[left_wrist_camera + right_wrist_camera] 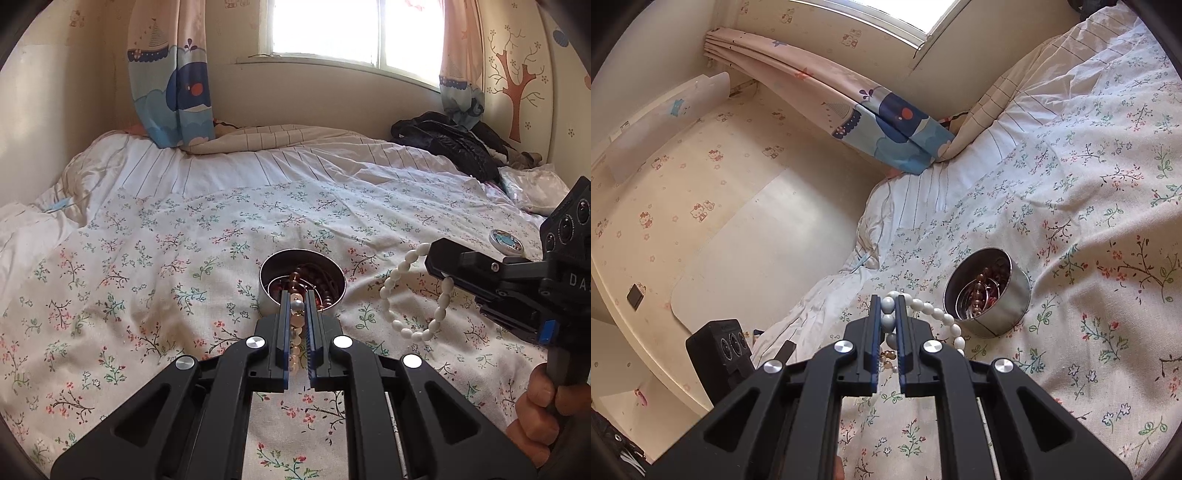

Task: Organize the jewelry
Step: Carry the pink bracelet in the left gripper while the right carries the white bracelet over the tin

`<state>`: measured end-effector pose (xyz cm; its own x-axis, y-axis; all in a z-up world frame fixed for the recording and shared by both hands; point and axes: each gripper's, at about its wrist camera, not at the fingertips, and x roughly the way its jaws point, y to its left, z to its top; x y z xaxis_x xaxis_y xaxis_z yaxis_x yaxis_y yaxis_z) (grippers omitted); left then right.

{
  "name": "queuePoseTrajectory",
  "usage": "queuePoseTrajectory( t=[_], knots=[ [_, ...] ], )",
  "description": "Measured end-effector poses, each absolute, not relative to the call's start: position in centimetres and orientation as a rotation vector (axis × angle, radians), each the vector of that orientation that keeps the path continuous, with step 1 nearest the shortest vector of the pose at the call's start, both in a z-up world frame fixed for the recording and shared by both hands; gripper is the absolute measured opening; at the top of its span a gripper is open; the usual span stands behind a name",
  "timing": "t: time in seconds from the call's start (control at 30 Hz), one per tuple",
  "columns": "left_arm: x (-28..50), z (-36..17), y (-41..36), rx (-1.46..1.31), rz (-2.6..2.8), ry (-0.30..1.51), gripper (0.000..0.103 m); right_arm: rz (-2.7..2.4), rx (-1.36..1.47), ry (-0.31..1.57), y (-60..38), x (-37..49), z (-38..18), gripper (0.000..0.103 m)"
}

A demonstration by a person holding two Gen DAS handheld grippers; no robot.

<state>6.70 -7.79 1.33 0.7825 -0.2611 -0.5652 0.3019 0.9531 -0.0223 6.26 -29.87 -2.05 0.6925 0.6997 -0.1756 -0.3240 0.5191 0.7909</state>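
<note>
The left claw pinches a pale pink bead bracelet just above the round metal tin on the floral bedspread. Right of the tin, the right claw clamps a white bead bracelet.

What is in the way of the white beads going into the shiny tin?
Nothing visible. The right tongs hold the white bead bracelet in the air beside the open tin. The tin's lid lies apart.
</note>
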Motion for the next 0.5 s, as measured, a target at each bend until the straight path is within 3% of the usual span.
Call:
queuePoseTrajectory(
  t=[0.4, 0.5],
  knots=[
    [7.6, 2.0, -8.5, 0.068, -0.309, 0.565, 0.007, 0.615, 0.777, 0.545, -30.0, 8.2, -1.9, 0.01],
    [7.7, 2.1, -8.1, 0.063, -0.302, 0.564, 0.007, 0.485, 0.64, 0.633, -29.4, 8.1, -2.2, 0.017]
  ],
)
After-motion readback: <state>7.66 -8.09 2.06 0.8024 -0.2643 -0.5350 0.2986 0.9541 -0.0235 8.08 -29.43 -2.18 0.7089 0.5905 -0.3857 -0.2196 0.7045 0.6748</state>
